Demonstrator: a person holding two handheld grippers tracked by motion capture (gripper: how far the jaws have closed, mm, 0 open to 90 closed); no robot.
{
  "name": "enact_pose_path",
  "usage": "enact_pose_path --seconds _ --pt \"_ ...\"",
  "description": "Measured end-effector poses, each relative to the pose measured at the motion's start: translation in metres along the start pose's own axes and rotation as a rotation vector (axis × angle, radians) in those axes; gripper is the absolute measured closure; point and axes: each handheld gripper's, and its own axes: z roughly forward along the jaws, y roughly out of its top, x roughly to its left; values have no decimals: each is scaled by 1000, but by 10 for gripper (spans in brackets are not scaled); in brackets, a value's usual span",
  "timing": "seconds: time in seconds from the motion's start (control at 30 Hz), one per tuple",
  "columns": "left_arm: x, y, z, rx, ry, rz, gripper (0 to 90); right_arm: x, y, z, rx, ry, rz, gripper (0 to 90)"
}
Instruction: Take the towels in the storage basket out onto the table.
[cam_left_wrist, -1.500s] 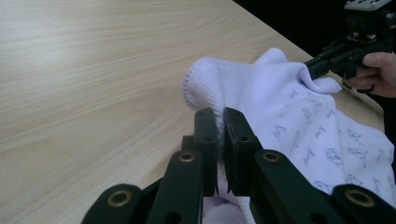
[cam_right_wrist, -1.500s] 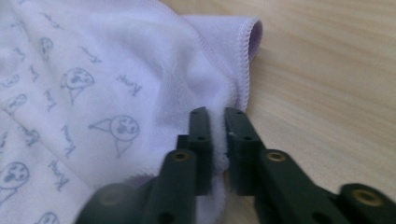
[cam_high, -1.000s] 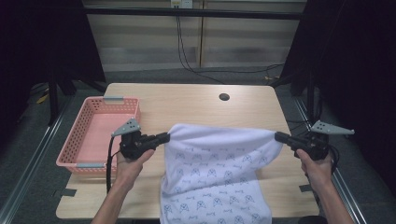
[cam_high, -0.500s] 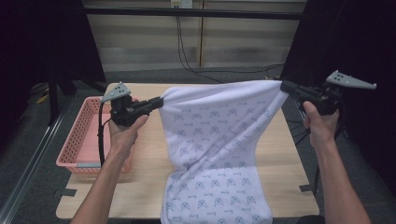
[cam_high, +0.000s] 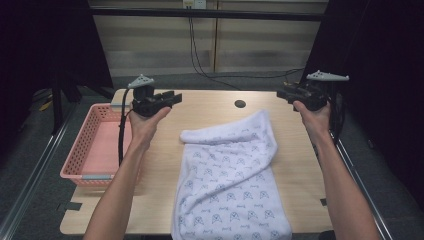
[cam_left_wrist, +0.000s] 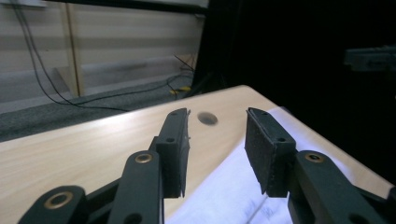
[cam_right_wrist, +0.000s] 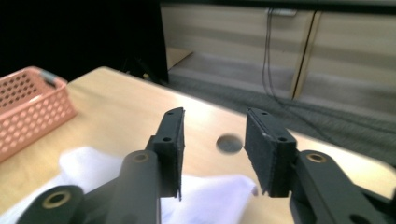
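Both tongs, left (cam_high: 172, 96) and right (cam_high: 281, 93), just spread, empty above the soft patterned towel (cam_high: 230, 185).

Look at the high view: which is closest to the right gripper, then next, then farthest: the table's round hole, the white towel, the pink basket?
From the right gripper:
1. Round hole, just beside it.
2. White towel, mid-table.
3. Pink basket, far left edge.

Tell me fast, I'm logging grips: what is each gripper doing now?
Left gripper: open, jaws just opened, nothing between them.
Right gripper: open, jaws just opened, holding nothing; the towel lies on the table.
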Motion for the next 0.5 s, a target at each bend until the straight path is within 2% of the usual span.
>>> enact_pose_path --seconds 0.07,0.17,0.23,0.3,0.4,0.43,0.5 --pt "-11 -8 -2 9 -26 7 612 4 -14 -5 19 12 1 578" --pt "-25 -28 -10 31 -84 13 656 18 -41 -19 64 69 -15 574" --pt "-36 -45 -16 75 -120 23 698 30 -63 -31 109 109 -35 561" --pt "-47 -66 -22 109 -166 34 716 40 -87 -44 135 156 -30 568" --pt "-55 -102 -29 168 -215 7 737 57 -124 -57 192 205 -21 584" --pt "-57 -113 -29 201 -214 6 734 62 -136 -60 211 225 -21 589" --pt "-58 -135 -31 237 -231 -23 725 71 -157 -60 268 257 -21 600"
